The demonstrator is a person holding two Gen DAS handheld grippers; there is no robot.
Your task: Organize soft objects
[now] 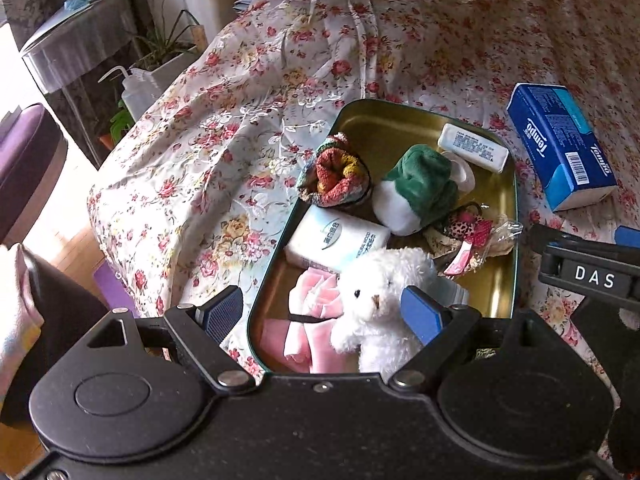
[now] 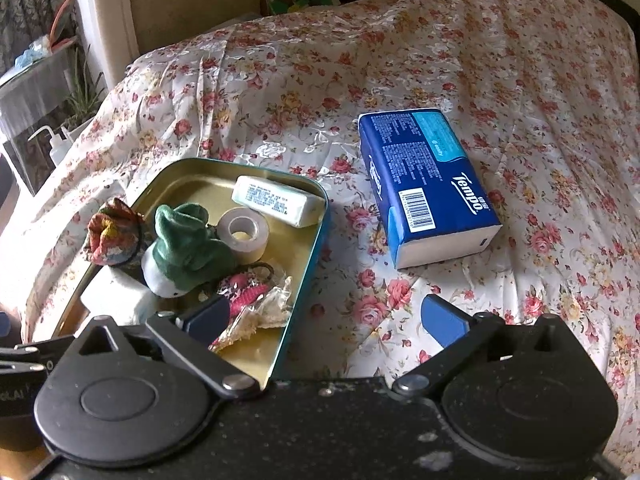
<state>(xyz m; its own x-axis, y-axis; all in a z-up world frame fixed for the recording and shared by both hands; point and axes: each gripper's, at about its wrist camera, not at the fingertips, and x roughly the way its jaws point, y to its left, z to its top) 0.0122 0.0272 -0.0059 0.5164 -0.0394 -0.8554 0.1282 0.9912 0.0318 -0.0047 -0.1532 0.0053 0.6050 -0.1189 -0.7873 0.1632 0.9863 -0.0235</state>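
A gold tin tray (image 1: pixel 400 120) lies on the floral bedspread (image 1: pixel 240 120). It holds a white teddy bear (image 1: pixel 376 300), pink cloth (image 1: pixel 312 332), a white tissue pack (image 1: pixel 336 240), a green-and-white plush (image 1: pixel 416 188), a rolled colourful sock (image 1: pixel 340 172) on the rim, a white bar (image 1: pixel 472 148) and a pink leopard item (image 1: pixel 468 228). My left gripper (image 1: pixel 320 312) is open over the tray's near end, its fingers either side of the bear. My right gripper (image 2: pixel 324 320) is open, straddling the tray's right rim (image 2: pixel 316 240). A blue Tempo tissue pack (image 2: pixel 428 188) lies right of the tray.
A tape roll (image 2: pixel 244 232) sits in the tray. The bed's left edge drops off toward a squeeze bottle (image 1: pixel 136 92), potted plants (image 1: pixel 168 48) and a metal stand (image 1: pixel 76 48). The right gripper's body (image 1: pixel 592 276) shows at the right of the left wrist view.
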